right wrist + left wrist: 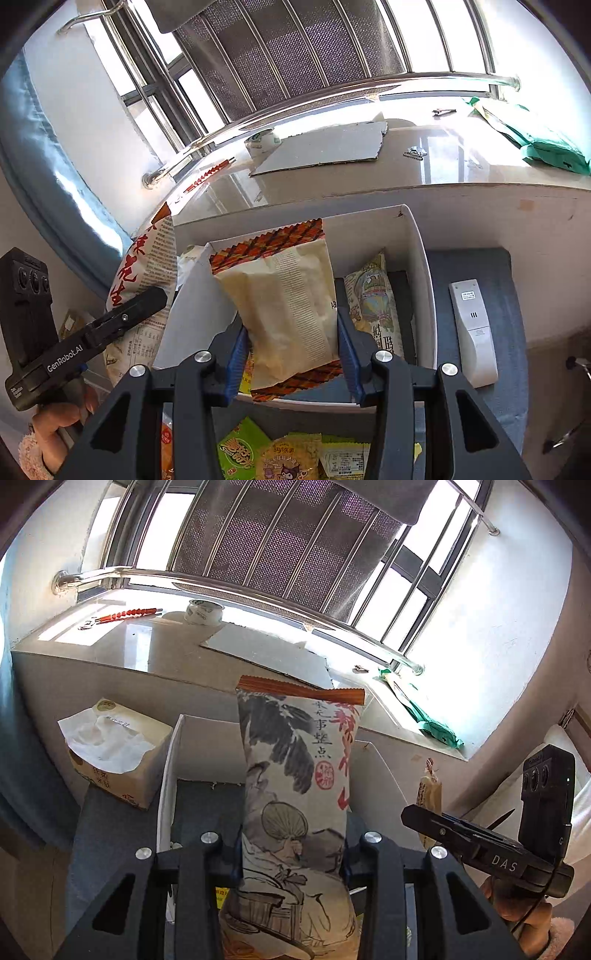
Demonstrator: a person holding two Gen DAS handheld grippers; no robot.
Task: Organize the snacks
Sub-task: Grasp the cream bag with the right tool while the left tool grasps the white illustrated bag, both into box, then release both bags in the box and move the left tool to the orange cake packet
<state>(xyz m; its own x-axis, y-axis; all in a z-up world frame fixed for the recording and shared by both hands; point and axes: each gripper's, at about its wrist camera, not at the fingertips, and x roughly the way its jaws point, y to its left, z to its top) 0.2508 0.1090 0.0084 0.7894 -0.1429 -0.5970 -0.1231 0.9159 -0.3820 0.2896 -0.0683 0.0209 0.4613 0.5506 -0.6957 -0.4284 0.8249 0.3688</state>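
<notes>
So the white box [417, 258] is the anchor for everything here. It sits right up against the low ledge below the window, open side up, and there's already a pale green-printed packet [373, 306] lying inside it on its right side. A tissue box [110, 746] stands just off the box's left wall, and a white remote [472, 328] lies just past its right wall on the blue-grey surface.

Both grippers are loaded. The left gripper [291, 853] is clamped on the ink-drawing snack bag [295, 775], which stands nearly upright with its long axis pointing away along the fingers, orange crimped edge on top, above the left part of the box. The right gripper [291, 354] is squeezed shut on a cream bag with plaid ends [284, 306], also long-axis forward, leaning a bit left, hanging over the middle of the box.

My guess is the cream bag goes in first, since the right gripper looks nearer the box floor and there's open space directly below it beside the green packet. More loose snacks [284, 458] wait on the near side of the box.
</notes>
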